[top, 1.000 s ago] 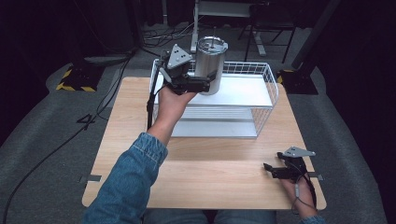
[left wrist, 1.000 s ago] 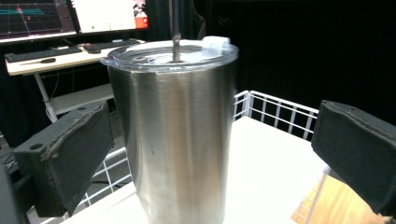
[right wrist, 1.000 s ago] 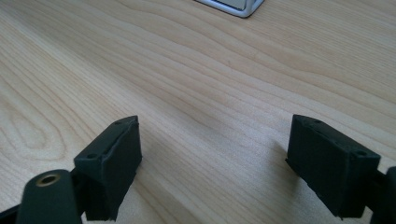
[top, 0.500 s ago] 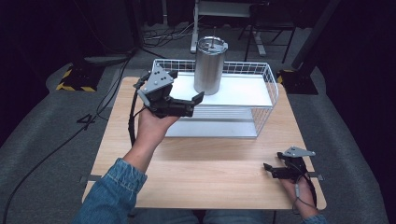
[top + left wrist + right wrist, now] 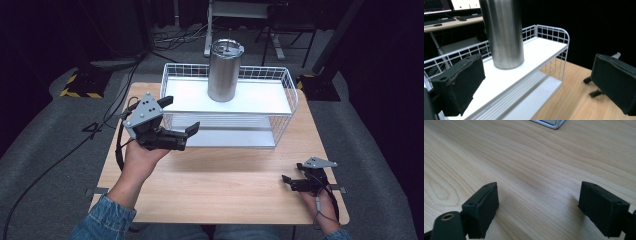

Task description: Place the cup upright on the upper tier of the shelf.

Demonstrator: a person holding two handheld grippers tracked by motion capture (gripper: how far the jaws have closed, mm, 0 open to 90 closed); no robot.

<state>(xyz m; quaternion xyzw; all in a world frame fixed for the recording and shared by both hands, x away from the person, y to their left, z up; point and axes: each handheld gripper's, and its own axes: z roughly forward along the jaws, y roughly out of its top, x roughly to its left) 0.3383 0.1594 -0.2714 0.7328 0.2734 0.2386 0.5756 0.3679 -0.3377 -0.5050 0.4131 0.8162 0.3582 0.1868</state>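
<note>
So the wooden table (image 5: 215,192) is the biggest thing here, and sitting across its far half is a white wire rack (image 5: 280,107) with two shelves. On the top shelf, toward the left-middle, a stainless steel tumbler (image 5: 224,70) stands upright with its lid on. That's the piece being worked with, and it's free-standing, nothing touching it.

The left gripper (image 5: 175,131) hangs in the air just off the rack's front left corner, jaws spread wide and empty, pointed toward the shelf. In the left gripper view the tumbler (image 5: 504,35) sits just beyond the near jaw. The right gripper (image 5: 292,181) sits low on the table near the front right corner, jaws also wide open, nothing between them but bare wood.

What I'd worry about: the tumbler is tall and narrow on a smooth shelf, so if the left gripper swings across carelessly, a jaw could clip it and tip it against the wire rim. Snagging a jaw on the rack's front wire could also jolt the whole rack.
</note>
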